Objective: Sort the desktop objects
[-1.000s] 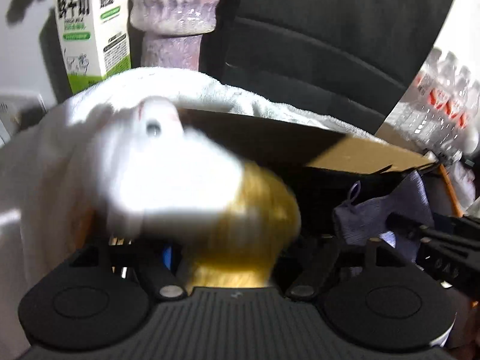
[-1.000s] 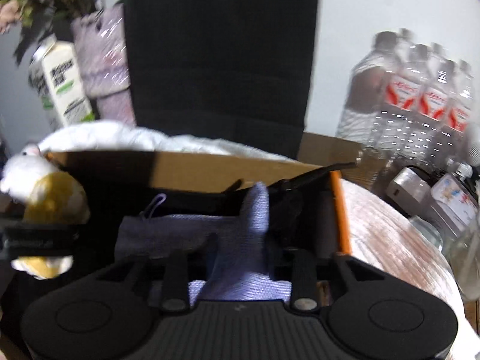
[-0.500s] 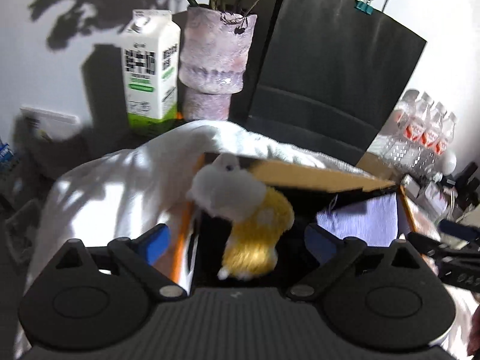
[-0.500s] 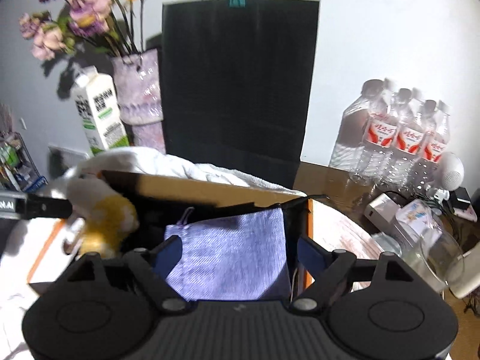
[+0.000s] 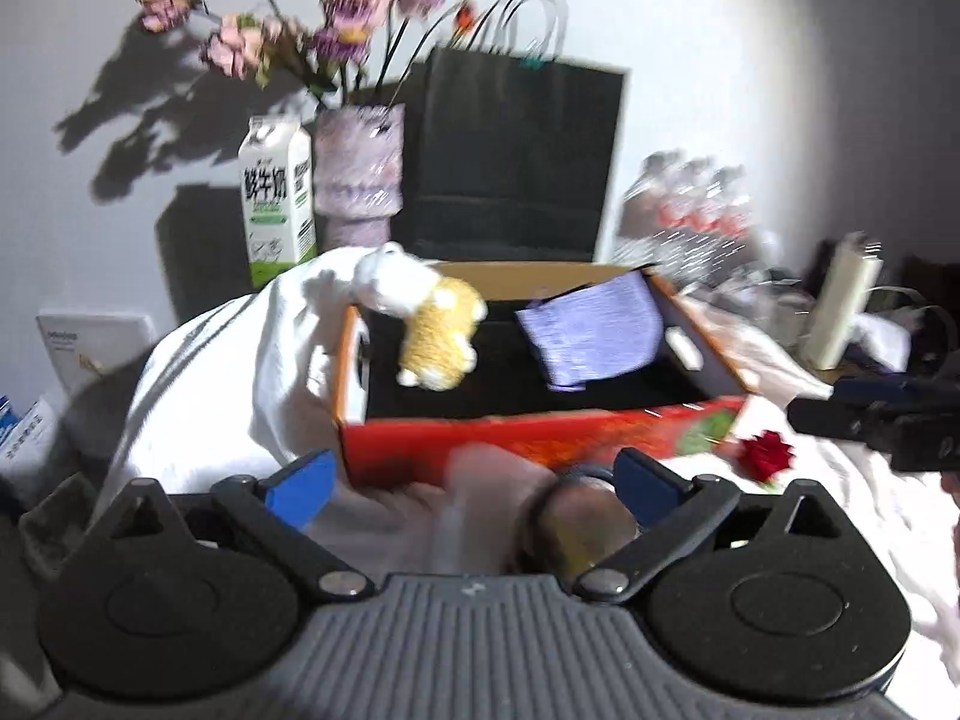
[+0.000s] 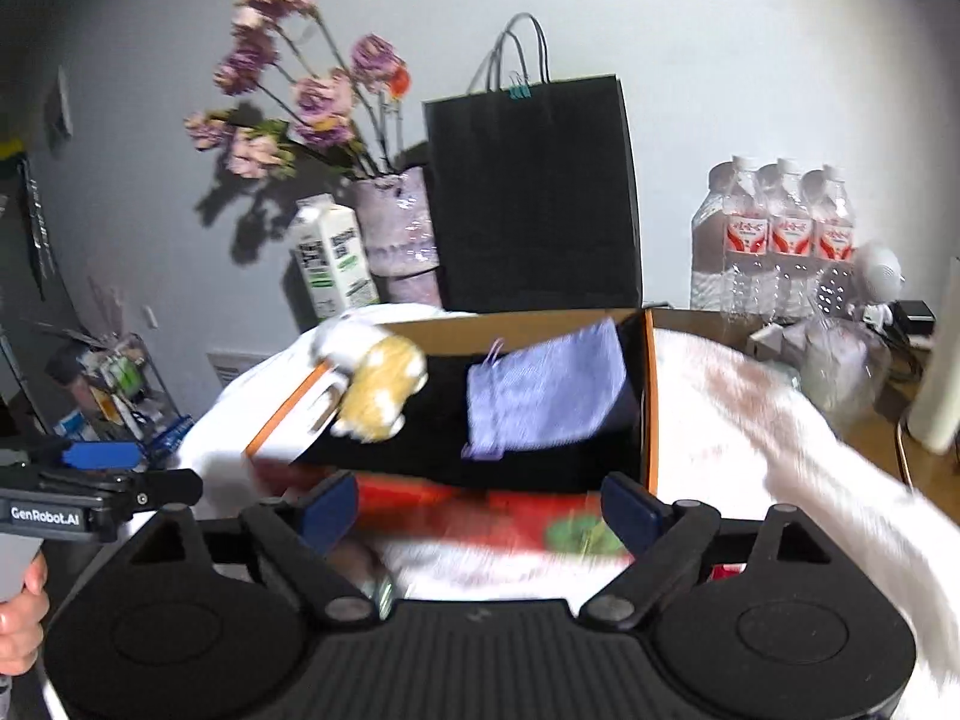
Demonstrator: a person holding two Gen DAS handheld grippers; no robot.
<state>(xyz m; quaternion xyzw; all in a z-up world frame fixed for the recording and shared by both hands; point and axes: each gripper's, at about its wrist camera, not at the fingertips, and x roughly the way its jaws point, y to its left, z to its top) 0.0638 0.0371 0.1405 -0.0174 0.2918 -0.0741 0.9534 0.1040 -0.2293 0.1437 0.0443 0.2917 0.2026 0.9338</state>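
- Grippers first: left gripper (image 5: 474,483) and right gripper (image 6: 480,501) both gape wide, gripping nothing.
- Plush toy (image 5: 432,324) and purple pouch (image 5: 591,339) lie inside the cardboard box (image 5: 540,441).
- Red flower (image 5: 765,456) lies on the white cloth (image 5: 240,354), just beside the box.
- Risk: a low reach could snag cloth folds or knock the box wall.
- Room: open above the box; clutter crowds behind.

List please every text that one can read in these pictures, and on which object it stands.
"GenRobot.AI": on the left gripper, seen in the right wrist view.
Milk carton: large green Chinese characters, too blurred to quote surely.
Water bottles: red labels, unreadable.
White box: small print, unreadable.
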